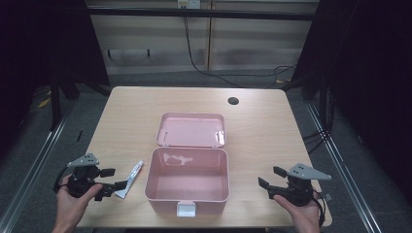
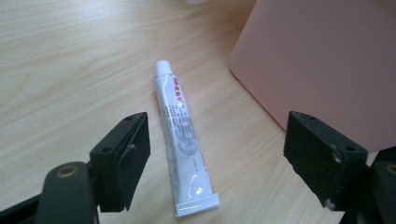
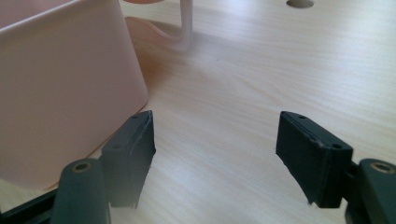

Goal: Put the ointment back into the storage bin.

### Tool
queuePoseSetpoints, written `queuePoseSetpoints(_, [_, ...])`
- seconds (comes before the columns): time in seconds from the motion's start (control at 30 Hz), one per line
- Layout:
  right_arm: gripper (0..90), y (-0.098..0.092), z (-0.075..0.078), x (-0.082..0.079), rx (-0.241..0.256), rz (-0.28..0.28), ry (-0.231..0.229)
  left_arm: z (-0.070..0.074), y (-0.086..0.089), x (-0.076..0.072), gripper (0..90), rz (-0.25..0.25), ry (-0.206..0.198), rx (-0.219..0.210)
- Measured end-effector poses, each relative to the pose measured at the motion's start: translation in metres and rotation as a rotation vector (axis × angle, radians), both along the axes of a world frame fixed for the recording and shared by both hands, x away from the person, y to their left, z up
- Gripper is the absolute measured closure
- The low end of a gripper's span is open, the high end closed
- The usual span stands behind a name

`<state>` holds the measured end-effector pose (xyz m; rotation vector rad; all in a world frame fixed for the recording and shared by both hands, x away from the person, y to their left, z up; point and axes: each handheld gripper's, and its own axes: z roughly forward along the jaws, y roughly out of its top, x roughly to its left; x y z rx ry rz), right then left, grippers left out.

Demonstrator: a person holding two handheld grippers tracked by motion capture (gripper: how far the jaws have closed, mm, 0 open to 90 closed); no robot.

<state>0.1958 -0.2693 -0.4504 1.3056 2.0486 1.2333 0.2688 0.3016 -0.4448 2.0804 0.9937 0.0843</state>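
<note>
A pink plastic box (image 1: 187,180) sits open at the table's front middle, its lid (image 1: 192,130) folded back flat behind it and nothing visible inside. A white tube (image 1: 130,178) lies on the wood just left of the box. My left gripper (image 1: 112,178) is open at the tube's near end; in the left gripper view the tube (image 2: 183,140) lies lengthwise between the two spread jaws, cap pointing away, untouched. The box wall (image 2: 322,60) is to its right. My right gripper (image 1: 271,176) is open, held right of the box, with bare wood between its jaws.
A round cable hole (image 1: 233,101) is in the tabletop at the far right. The wooden table (image 1: 262,126) has bare room behind and on both sides of the box. A white latch (image 1: 186,209) juts from the box's front. Cables lie on the floor beyond.
</note>
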Motion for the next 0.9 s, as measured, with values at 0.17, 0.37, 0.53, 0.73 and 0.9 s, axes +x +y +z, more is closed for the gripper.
queuePoseSetpoints(0.17, [28.0,0.002,0.002,-0.002,0.027,-0.009,0.003,0.0,-0.001,0.001,23.5,-0.01,0.013,0.001])
queuePoseSetpoints(0.37, [28.3,0.003,0.004,-0.003,0.029,-0.016,0.022,0.008,-0.002,0.002,23.5,-0.019,0.009,-0.004])
queuePoseSetpoints(0.53, [28.4,0.004,0.004,-0.003,0.033,-0.006,0.035,0.019,-0.006,0.0,34.9,-0.016,-0.032,0.065])
queuePoseSetpoints(0.73, [27.5,0.008,0.003,-0.003,0.011,0.017,0.052,0.03,-0.014,0.008,37.0,-0.034,0.024,0.132])
queuePoseSetpoints(0.9, [26.6,0.008,0.004,-0.003,0.007,0.022,0.049,0.033,-0.024,0.024,39.7,-0.065,0.062,0.162])
